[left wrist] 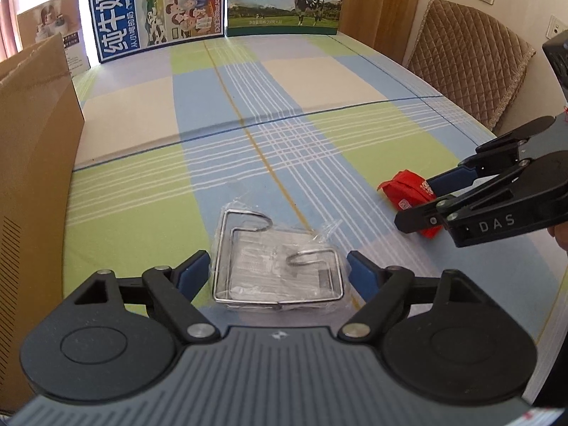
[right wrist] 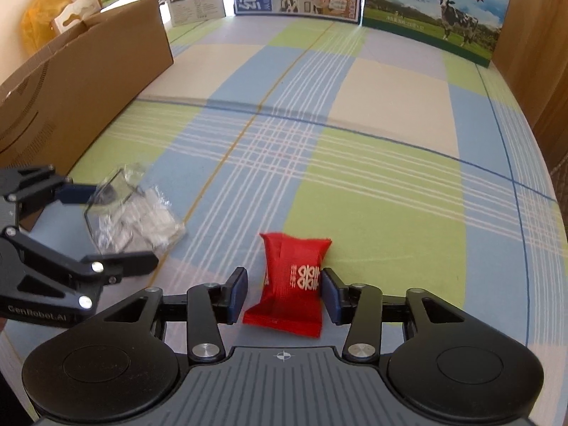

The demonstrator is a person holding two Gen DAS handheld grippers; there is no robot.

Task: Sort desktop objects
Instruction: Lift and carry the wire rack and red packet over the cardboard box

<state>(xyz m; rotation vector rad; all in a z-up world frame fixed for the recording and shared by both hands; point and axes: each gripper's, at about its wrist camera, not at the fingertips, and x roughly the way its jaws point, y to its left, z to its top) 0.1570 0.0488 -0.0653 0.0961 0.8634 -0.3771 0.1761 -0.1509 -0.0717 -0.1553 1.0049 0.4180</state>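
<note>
A clear plastic bag holding a bent metal wire hook (left wrist: 277, 266) lies on the checked tablecloth. My left gripper (left wrist: 278, 277) is open, its blue pads on either side of the bag. The bag also shows in the right wrist view (right wrist: 131, 213), with the left gripper (right wrist: 106, 227) around it. A red candy packet (right wrist: 293, 280) with white characters lies between the pads of my right gripper (right wrist: 284, 294), which is open; the right pad is close to or touching it. In the left wrist view the red packet (left wrist: 404, 191) sits between the right gripper's fingers (left wrist: 422, 198).
A large cardboard box (left wrist: 32, 135) stands along the table's left side, also in the right wrist view (right wrist: 85, 71). Milk cartons (left wrist: 284, 0) line the far edge. A padded chair (left wrist: 472, 67) is at the right. The checked tablecloth (right wrist: 355, 142) stretches ahead.
</note>
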